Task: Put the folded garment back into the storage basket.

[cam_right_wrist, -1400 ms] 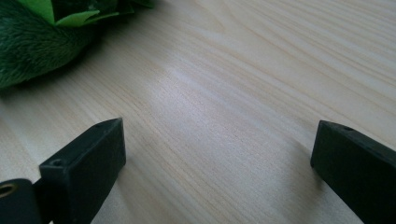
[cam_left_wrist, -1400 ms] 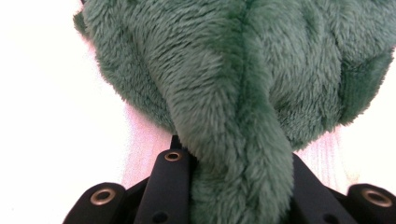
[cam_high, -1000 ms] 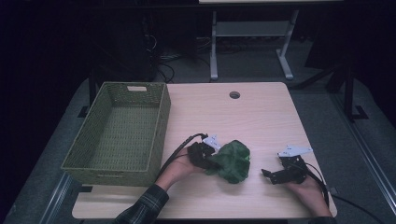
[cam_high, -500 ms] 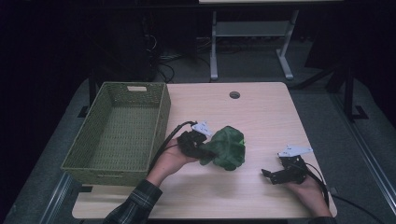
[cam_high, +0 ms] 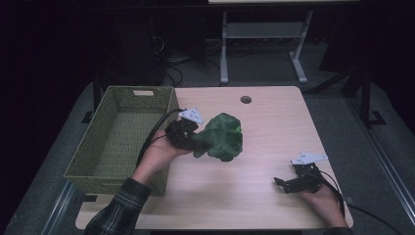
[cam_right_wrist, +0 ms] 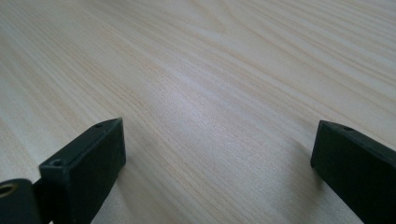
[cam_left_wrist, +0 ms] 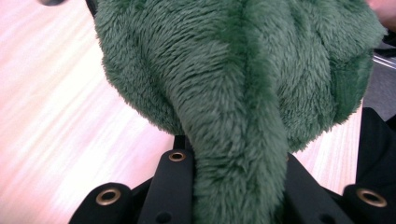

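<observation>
A dark green plush toy [cam_high: 221,136] hangs above the wooden table [cam_high: 254,117], just right of the woven basket [cam_high: 117,142]. My left gripper [cam_high: 193,139] is shut on the plush toy; in the left gripper view a fold of green fur [cam_left_wrist: 233,140] is pinched between the black jaws. My right gripper [cam_high: 281,185] rests low at the table's front right, open, with bare wood between its fingertips [cam_right_wrist: 88,158].
The olive-green basket stands along the table's left side. A round cable hole [cam_high: 245,100] sits near the far edge. Beyond the table are a metal stand [cam_high: 264,44] and dark floor. A cable [cam_high: 156,129] trails from the left gripper over the basket's rim.
The left gripper has lifted the plush toy and carried it up and toward the far left, closer to the basket. The right gripper has stayed in place.
</observation>
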A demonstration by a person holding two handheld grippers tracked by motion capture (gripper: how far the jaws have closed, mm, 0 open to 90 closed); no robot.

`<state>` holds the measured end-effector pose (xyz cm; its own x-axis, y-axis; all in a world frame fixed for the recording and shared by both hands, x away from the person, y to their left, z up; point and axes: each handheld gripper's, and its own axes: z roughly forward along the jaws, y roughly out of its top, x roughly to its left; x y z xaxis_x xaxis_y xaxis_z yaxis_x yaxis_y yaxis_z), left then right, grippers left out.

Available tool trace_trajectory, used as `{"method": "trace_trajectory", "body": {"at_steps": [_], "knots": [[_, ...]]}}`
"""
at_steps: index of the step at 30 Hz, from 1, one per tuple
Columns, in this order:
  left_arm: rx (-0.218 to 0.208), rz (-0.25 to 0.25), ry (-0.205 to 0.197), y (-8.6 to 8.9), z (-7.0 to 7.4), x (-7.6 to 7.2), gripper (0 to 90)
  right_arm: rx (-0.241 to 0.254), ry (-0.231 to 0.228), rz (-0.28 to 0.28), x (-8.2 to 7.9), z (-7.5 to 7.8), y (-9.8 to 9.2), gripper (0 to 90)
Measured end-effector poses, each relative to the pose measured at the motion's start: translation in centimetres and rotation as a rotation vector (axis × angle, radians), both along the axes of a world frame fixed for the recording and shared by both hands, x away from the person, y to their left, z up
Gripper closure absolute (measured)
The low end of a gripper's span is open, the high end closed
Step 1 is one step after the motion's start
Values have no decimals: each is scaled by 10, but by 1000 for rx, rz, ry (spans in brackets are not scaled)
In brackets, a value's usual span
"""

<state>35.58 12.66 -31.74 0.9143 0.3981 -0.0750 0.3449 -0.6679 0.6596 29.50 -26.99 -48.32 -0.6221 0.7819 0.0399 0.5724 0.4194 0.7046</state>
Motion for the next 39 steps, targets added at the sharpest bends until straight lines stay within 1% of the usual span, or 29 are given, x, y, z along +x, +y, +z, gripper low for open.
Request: {"method": "trace_trajectory", "body": {"at_steps": [1, 3, 4, 7, 16, 19, 22, 23, 24, 25, 27, 31, 35, 36, 37, 38, 39], "knots": [[-5, 13, -2, 5, 3, 0, 792, 0, 0, 0, 0, 0, 0, 29], [-3, 26, -13, 15, 9, 1, 791, 0, 0, 0, 0, 0, 0, 29], [-8, 42, -15, 20, 11, 1, 791, 1, 1, -1, 0, 0, 0, 29], [1, 71, -27, 38, 16, 3, 791, 1, 0, 0, 0, 0, 0, 29], [-8, 171, -54, 85, 27, 3, 791, 1, 1, 0, 0, 0, 0, 29], [-10, 201, -58, 98, 27, 3, 790, 0, 1, -4, 0, 0, 0, 29], [-6, 241, -61, 114, 26, 3, 790, 1, 0, -5, 0, 0, 1, 29], [-6, 241, -61, 114, 26, 3, 789, 2, -1, -4, 0, 0, 0, 29], [0, 266, -66, 123, 25, 3, 790, 2, -2, -4, 0, 0, 0, 29], [0, 278, -66, 128, 24, 3, 790, 2, -1, -4, 0, 0, 0, 29], [-6, 303, -68, 136, 22, 3, 789, 2, -2, -3, 0, 0, 0, 29], [2, 356, -82, 151, 18, 4, 789, 1, -2, -3, 0, 0, 0, 29], [5, 405, -83, 165, 10, 5, 789, 1, -2, -2, 0, 0, 0, 29], [0, 418, -81, 167, 7, 6, 789, 1, -2, -2, 0, 0, 0, 29], [0, 418, -81, 167, 7, 6, 789, 1, -2, -2, 0, 0, 0, 29], [5, 440, -77, 172, 2, 7, 788, 1, -2, -2, 0, 0, 0, 29], [3, 451, -74, 175, -1, 7, 788, 1, -2, -2, 0, 0, 0, 29]]}}
